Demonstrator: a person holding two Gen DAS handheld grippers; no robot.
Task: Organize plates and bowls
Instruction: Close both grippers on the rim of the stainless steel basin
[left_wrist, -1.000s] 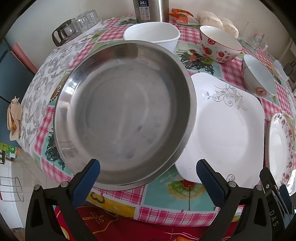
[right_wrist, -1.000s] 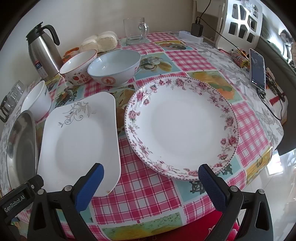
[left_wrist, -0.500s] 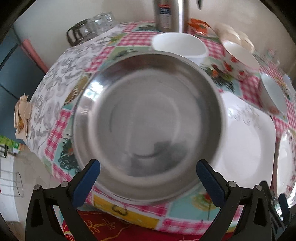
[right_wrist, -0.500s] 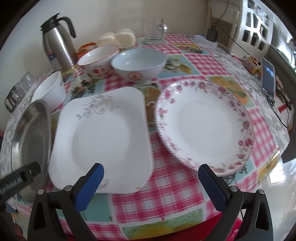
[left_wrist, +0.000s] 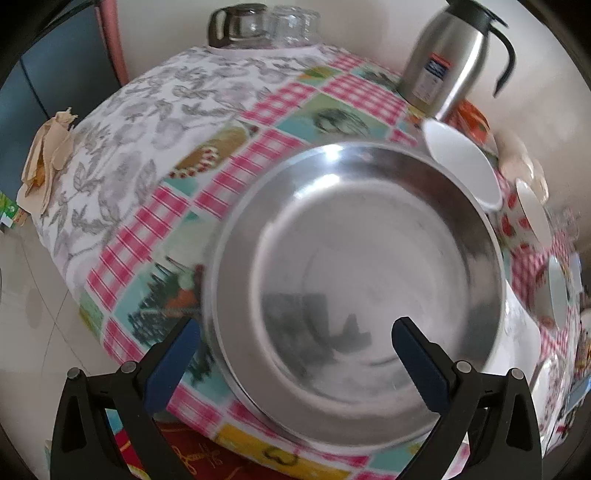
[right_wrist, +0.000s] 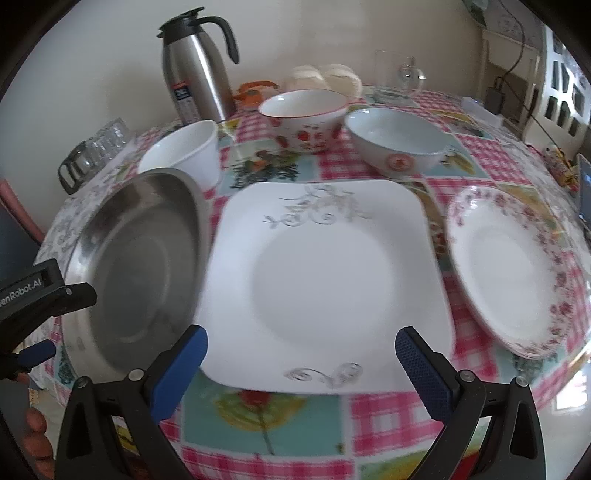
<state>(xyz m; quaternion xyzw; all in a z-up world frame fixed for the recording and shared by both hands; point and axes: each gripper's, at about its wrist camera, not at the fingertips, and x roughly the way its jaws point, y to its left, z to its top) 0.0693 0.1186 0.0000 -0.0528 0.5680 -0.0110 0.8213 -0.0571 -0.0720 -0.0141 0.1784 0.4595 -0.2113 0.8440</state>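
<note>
A round steel plate (left_wrist: 354, 291) lies at the table's near left; it also shows in the right wrist view (right_wrist: 136, 258). My left gripper (left_wrist: 291, 339) is open, its jaws spread over the steel plate's near rim. A square white plate (right_wrist: 325, 280) lies in the middle, its left edge under the steel plate's rim. My right gripper (right_wrist: 301, 350) is open at its near edge. A round flowered plate (right_wrist: 517, 273) lies to the right. Behind stand a white bowl (right_wrist: 184, 155), a strawberry bowl (right_wrist: 303, 118) and a pale blue bowl (right_wrist: 399, 144).
A steel thermos jug (right_wrist: 195, 66) stands at the back left, glasses (left_wrist: 266, 22) at the far left corner, a glass mug (right_wrist: 402, 77) and buns (right_wrist: 325, 79) at the back. A phone (right_wrist: 583, 184) lies at the right edge. The checked tablecloth (left_wrist: 221, 177) hangs over the table edge.
Both grippers swung left. The left one moved in over the steel plate's near rim. The right one shifted from the flowered plate to the square white plate.
</note>
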